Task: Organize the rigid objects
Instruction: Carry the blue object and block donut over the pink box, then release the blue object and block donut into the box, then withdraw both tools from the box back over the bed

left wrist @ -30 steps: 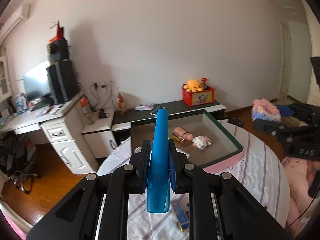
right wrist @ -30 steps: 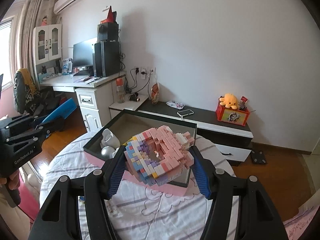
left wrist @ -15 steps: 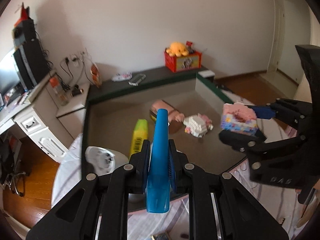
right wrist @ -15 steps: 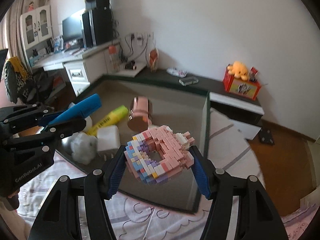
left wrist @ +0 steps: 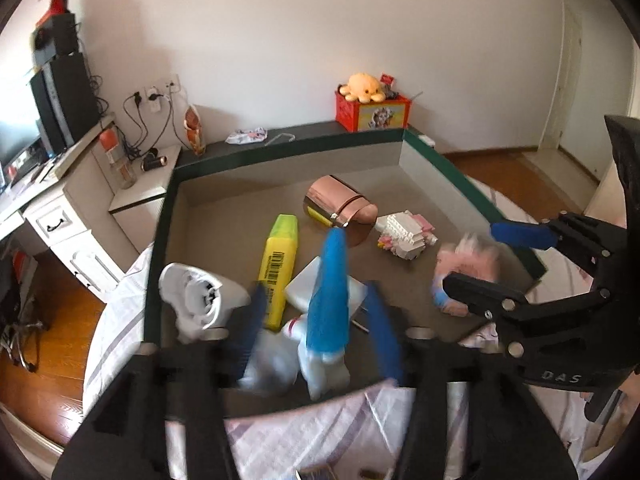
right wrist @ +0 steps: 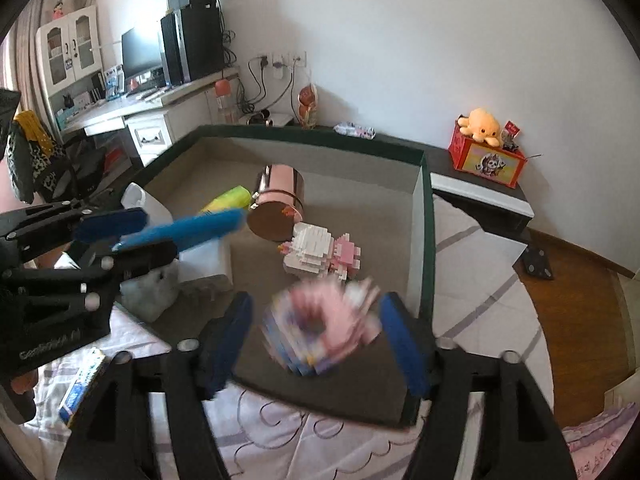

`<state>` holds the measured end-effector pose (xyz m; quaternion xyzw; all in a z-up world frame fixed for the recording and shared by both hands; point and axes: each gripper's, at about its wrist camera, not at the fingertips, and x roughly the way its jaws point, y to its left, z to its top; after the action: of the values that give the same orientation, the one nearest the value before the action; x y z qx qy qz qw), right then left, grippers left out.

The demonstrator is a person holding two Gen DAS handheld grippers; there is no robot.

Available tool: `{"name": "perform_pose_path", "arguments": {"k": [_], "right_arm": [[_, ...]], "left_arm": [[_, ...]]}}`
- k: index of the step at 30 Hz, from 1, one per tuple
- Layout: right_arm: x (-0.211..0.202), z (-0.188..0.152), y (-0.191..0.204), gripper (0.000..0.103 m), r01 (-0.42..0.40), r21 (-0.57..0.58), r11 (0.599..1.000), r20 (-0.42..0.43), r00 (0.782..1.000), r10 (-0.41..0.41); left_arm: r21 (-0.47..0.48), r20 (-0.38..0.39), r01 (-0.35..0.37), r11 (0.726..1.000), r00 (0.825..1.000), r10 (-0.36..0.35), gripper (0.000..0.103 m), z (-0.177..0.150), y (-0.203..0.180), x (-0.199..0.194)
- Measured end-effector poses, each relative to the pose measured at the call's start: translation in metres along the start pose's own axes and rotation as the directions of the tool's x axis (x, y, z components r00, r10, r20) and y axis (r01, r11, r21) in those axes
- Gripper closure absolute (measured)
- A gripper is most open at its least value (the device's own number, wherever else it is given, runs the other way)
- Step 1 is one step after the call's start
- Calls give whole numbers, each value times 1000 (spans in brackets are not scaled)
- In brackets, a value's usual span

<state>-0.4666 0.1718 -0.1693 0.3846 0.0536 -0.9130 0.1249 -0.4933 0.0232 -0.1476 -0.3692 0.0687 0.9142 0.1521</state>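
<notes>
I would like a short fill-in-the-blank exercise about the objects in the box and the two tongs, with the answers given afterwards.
1. The blue tool lies between the pads of the ___ tongs.
2. The highlighter in the box is ___ in colour.
3. On the red box by the wall sits a plush ___.
4. The pink brick ring is between the right tongs, whose jaws are ___.

Answers: left; yellow; octopus; open

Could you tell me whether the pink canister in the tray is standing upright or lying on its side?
On its side: the pink canister lies flat on the tray floor, its round end facing the camera.
</notes>
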Motion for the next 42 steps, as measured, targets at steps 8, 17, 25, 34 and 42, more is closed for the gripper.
{"name": "perform_pose_path", "arguments": {"k": [8,17,25,34,42], "right_arm": [[-67,-2,17,20,-10,8,1000,129,992,9],[-148,-30,48,14,24,0,1000,276,961,-23],[-204,-61,72,14,57,12,998,350,935,-57],[-241,-91,89,13,95,20,995,386,918,-95],[-251,-106,91,13,111,22,994,381,918,-111]], "left_arm": [[-102,182,-53,993,981,71,5,-23,15,-97],[-151,302,-147,977,935,188,0,-68,7,-190],[-173,345,-222,960,899,270,0,-104,-5,-247],[-158,360,-220,963,895,264,0,-136,-13,-280],[-150,364,-221,964,894,262,0,-143,-18,-287]]}}
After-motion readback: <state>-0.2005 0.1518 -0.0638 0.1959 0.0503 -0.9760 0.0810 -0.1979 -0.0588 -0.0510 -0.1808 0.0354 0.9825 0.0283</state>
